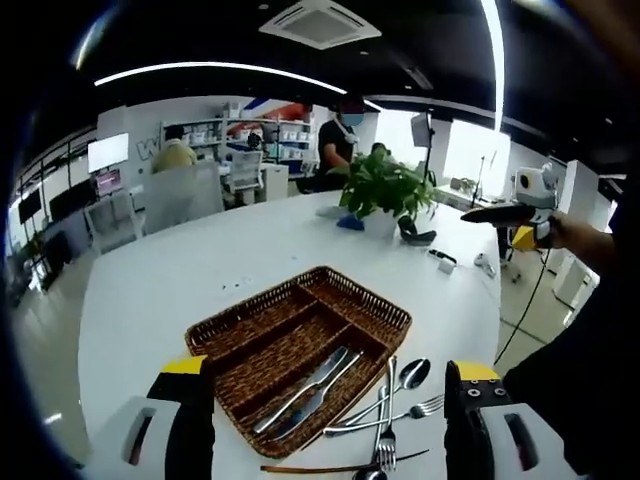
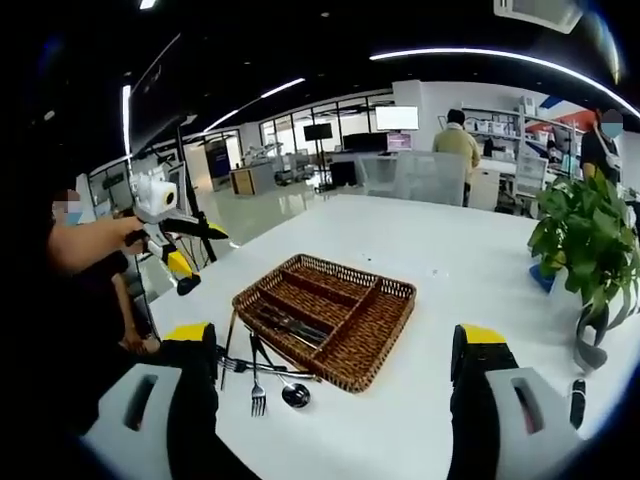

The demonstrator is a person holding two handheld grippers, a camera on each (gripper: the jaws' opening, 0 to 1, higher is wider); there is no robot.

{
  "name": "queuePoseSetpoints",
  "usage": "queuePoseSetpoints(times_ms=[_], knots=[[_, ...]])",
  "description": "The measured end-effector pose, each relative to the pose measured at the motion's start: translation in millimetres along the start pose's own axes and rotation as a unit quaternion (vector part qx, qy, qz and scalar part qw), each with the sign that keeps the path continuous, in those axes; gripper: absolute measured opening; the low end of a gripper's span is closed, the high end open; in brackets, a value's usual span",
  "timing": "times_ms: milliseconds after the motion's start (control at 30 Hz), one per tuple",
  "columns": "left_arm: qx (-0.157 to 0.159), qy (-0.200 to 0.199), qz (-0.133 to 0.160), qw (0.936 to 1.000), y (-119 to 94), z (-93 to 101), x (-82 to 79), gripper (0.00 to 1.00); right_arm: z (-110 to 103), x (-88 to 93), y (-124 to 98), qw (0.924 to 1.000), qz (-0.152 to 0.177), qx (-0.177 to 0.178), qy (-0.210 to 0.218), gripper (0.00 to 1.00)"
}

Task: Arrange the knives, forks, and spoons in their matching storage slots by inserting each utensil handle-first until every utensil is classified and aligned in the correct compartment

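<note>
Worktop (image 1: pixel 200 270): white, carrying everything.
Tray (image 1: pixel 370 300): wicker, knives (image 1: pixel 305 392) in its near slot.
Loose forks and spoons (image 1: pixel 395 405): beside tray's right edge, long axes pointing away, just ahead of left claw (image 1: pixel 330 420).
Claws: left and right claw (image 2: pixel 335 385) both agape, empty; left looks nearer.

We saw a white worktop (image 1: pixel 200 270) in an open office. A potted green plant (image 1: pixel 385 190) stood near its far edge in the left gripper view, with a small blue object (image 1: pixel 349 222) just beside the pot and a dark item (image 1: pixel 416 235) on its other side. A small white object (image 1: pixel 446 264) lay closer to the worktop's edge. Beyond the worktop stood grey chairs (image 1: pixel 180 195) and shelving (image 1: pixel 270 135). A ceiling air-conditioning unit (image 1: pixel 320 22) and light strips (image 1: pixel 220 68) hung overhead. In the right gripper view, monitors (image 2: pixel 397 118) glowed past the far edge.
</note>
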State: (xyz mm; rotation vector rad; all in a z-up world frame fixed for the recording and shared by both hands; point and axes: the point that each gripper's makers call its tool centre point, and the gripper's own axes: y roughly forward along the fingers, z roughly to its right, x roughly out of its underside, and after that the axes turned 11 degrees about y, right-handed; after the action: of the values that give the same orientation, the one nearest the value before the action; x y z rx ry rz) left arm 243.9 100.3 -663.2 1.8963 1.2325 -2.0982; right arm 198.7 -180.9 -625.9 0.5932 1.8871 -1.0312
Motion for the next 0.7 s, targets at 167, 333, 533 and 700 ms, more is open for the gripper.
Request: queuePoseSetpoints(times_ms=[167, 333, 533, 700], knots=[[-0.029, 0.002, 0.044, 0.9986, -21.2, 0.8, -15.0, 1.0, 2.2, -1.1, -3.4, 0.9999, 0.011, -0.001, 0.005, 0.99], [-0.041, 0.005, 0.037, 0.9984, -38.1, 5.2, -10.6, 1.0, 4.2, -0.6, -4.7, 1.0, 0.008, 0.0, -0.002, 0.99], [-0.056, -0.002, 0.01, 0.9984, -49.4, 5.4, 15.0, 1.0, -1.4, 3.9, -4.3, 0.9998, -0.002, -0.006, -0.02, 0.99], [-0.07, 0.02, 0.023, 0.9971, -56.1, 7.4, 10.7, 1.0, -7.8, 8.3, -5.4, 0.9991, -0.011, -0.006, -0.041, 0.99]])
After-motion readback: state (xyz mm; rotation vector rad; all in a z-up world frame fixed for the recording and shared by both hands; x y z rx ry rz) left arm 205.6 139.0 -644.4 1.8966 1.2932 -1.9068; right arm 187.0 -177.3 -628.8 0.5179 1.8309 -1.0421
